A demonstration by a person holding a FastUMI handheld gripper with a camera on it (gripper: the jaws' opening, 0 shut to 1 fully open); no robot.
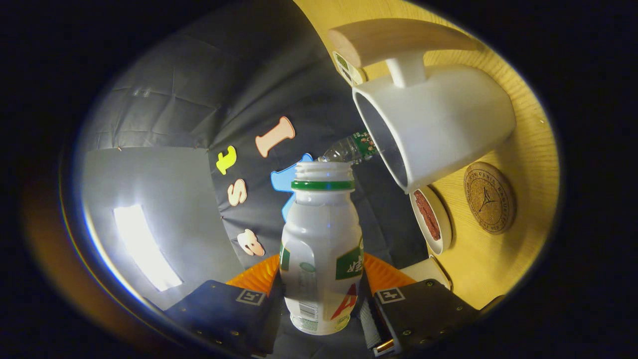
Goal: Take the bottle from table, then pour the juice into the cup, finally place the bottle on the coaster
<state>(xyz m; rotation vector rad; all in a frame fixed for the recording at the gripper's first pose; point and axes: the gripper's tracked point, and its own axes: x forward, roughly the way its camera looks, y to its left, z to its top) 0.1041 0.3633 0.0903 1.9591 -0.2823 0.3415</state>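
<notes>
A white juice bottle (321,249) with a green neck ring and no cap sits between my fingers, and my gripper (321,294) is shut on its body. The whole view is rolled, so the wooden table (498,259) stands on the right. Just beyond the bottle's open mouth is the white cup (438,127) with a wooden handle (394,40), its opening facing the bottle. A round cork coaster (489,198) lies on the table past the cup.
A small white dish (432,219) with something dark red in it lies between the cup and the coaster. A clear plastic bottle (349,148) lies behind the cup's rim. A bright light patch shows on the grey wall.
</notes>
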